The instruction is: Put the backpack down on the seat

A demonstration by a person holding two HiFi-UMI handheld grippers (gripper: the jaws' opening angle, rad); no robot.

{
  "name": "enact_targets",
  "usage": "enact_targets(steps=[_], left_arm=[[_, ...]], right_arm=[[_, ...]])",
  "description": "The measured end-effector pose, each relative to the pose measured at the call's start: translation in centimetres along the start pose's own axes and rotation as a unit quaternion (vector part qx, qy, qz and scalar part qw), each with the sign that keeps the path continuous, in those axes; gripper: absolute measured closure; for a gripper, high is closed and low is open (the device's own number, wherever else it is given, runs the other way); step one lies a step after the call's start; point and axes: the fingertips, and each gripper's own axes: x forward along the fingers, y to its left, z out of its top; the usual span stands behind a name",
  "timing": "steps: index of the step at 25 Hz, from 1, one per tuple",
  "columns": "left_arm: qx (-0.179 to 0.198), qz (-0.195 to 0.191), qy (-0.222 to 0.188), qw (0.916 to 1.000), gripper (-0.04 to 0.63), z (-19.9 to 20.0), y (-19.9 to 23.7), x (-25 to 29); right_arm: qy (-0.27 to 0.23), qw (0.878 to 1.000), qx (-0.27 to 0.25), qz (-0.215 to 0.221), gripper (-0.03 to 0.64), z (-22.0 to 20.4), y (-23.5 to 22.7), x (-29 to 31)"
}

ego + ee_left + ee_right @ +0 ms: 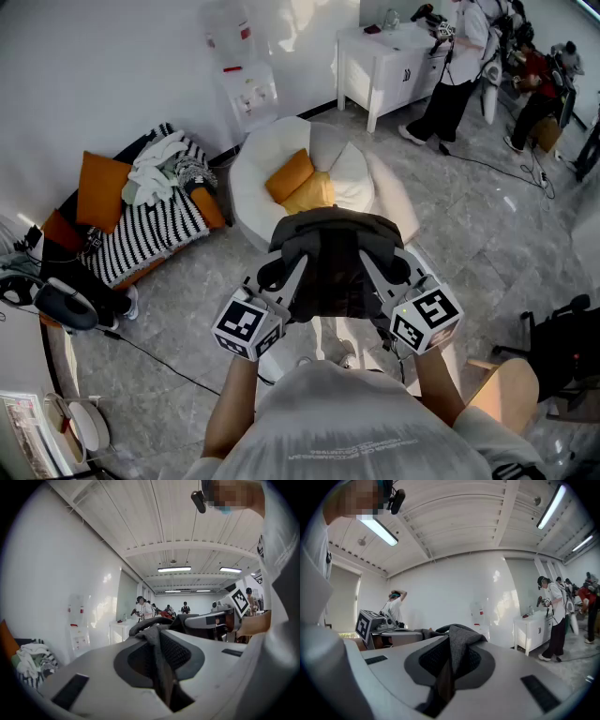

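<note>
Left tool (161, 667) and right tool (447, 667) each pinch a fold of coarse grey weave on the backpack (330, 262), one per side, probably to carry it level. Dark, soft-bodied, it hangs in the air just short of the round white padded seat (255, 173), which holds orange cushions (291, 175).

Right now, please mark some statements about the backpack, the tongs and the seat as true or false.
1. The left tongs and the right tongs are both shut on the backpack. True.
2. The backpack already lies on the white seat. False: it is held up in the tongs, short of the seat.
3. Cushions lie on the white seat. True.
4. The backpack is red. False: it is dark grey and black.
</note>
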Motion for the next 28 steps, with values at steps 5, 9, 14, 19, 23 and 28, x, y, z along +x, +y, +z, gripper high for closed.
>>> enact_targets(steps=[5,9,14,19,23,28], left_arm=[[-0.005,-0.001,-0.004,1.0000,0.534,0.2,-0.3,0.2],[-0.008,-0.002,-0.005,0.9999,0.534,0.1,-1.1,0.4],[-0.030,0.019,-0.020,0.9992,0.534,0.5,-1.9,1.0],[-0.036,0.031,-0.022,0.9986,0.534,0.5,-3.1,1.5],[-0.037,0.033,-0.016,0.9986,0.534,0.2,-3.7,1.9],[-0.036,0.026,-0.011,0.9990,0.534,-0.3,-3.9,2.4]], right_arm=[[0.008,1.000,-0.006,0.001,0.583,-0.2,-0.2,-0.1],[0.013,1.000,-0.002,0.003,0.583,-0.5,-0.9,-0.7],[0.005,1.000,0.008,0.022,0.583,-0.5,-1.7,-1.5],[0.001,0.999,-0.003,0.038,0.583,-0.6,-2.3,-2.6],[-0.001,0.999,-0.003,0.039,0.583,-0.9,-3.0,-2.7],[0.000,0.999,-0.008,0.038,0.583,-1.1,-3.7,-2.6]])
